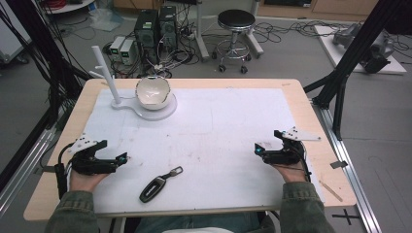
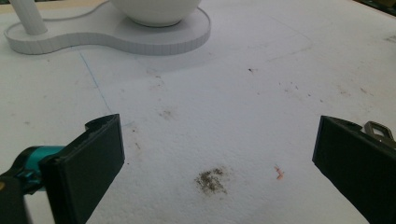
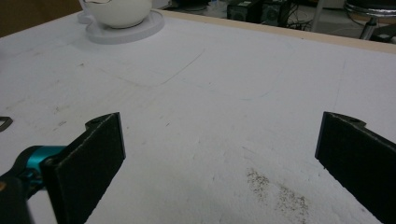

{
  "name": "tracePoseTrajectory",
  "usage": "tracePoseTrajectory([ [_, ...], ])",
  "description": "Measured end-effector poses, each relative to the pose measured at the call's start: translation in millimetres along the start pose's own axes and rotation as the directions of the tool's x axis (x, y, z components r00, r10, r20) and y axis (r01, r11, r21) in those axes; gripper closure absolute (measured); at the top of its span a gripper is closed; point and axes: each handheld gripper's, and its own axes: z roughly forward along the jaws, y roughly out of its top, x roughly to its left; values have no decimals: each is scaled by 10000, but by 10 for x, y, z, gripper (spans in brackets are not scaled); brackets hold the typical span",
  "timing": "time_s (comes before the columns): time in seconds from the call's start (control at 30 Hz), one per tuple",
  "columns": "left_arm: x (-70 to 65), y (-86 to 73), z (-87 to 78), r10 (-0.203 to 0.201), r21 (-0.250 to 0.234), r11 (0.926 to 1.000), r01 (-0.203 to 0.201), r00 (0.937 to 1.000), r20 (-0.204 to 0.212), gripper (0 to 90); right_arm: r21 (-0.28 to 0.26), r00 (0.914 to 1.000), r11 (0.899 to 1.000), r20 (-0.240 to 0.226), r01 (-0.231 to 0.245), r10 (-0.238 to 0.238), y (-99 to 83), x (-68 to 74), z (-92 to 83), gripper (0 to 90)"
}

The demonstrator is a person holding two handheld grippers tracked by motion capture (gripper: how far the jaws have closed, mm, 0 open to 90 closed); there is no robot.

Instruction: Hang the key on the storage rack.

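My left tongs [image 1: 122, 158] and right tongs [image 1: 258, 149] both gape wide, holding nothing; a key fob [image 1: 153, 188] lies just right of the left pair

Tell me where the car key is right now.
In the high view, the car key lies on the white mat near the front edge, just right of the left claw, untouched.
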Motion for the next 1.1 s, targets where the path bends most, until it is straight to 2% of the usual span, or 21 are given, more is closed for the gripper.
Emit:
tracePoseTrajectory([
  [0.3, 10, -4, 2, -9, 93, 10000, 9, 10000, 41, 27, 74, 9999, 9999, 33, -108, 107, -2, 11, -14, 5],
  [0.4, 6, -4, 6, -23, 82, 10000, 22, 10000, 31, 26, 64, 10000, 10000, 17, 33, -33, -4, 11, -10, 5],
  [0.9, 11, -5, 9, -110, 200, 9997, 110, 9999, -1, 26, 267, 9999, 9995, 0, 138, -138, -12, 25, 9, 5],
  [1.0, 20, -6, 17, -120, 497, 9987, 120, 9999, 2, 26, 298, 9999, 9995, -7, 104, -104, -13, 23, 14, 5],
  [1.1, 14, -5, 16, -127, 524, 9985, 126, 9999, 15, 27, 315, 10000, 9995, 52, 65, -67, -13, 15, 19, 5],
])
